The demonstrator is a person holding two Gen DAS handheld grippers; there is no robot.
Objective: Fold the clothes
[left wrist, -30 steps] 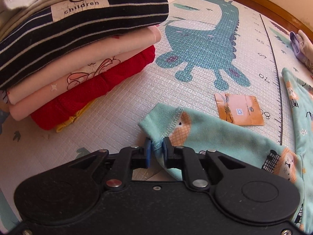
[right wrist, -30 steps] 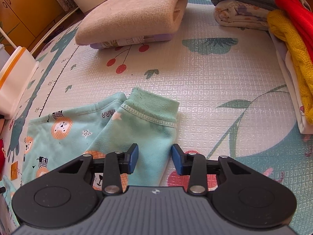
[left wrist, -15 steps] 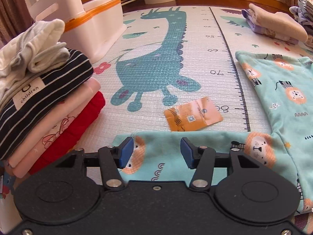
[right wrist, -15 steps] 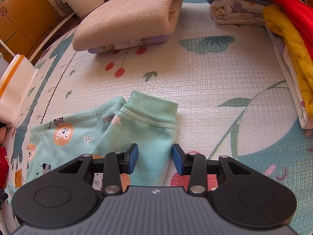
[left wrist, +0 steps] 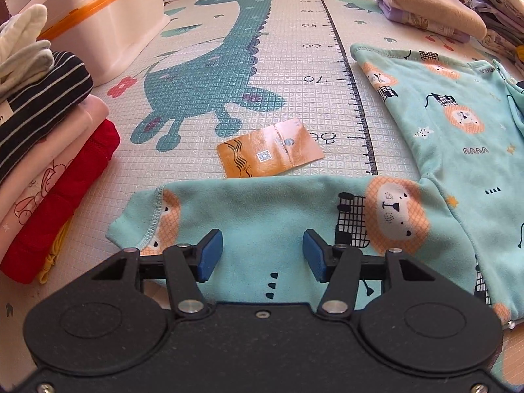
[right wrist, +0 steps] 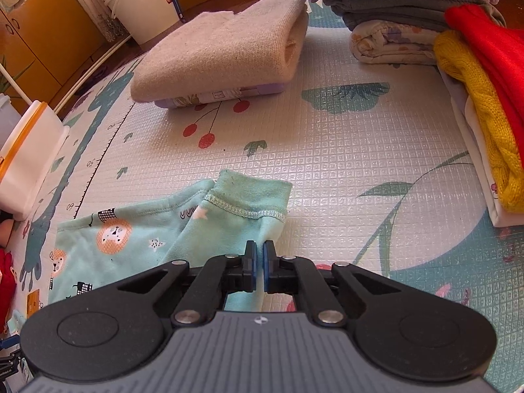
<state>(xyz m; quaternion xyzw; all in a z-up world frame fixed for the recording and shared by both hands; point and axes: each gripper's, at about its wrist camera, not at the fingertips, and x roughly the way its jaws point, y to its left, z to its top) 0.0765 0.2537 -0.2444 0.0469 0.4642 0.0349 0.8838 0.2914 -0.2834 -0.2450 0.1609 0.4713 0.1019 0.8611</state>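
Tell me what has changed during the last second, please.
The left hand-held gripper let go of the mint sleeve and opened above it. The right hand-held gripper shut on the other sleeve's cuff. The orange card and folded piles stayed.

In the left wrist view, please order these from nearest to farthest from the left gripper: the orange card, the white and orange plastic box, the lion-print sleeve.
From the left gripper:
1. Lion-print sleeve, directly under the open fingers.
2. Orange card, just beyond the sleeve, lying flat on the play mat.
3. White and orange plastic box, far back on the left.
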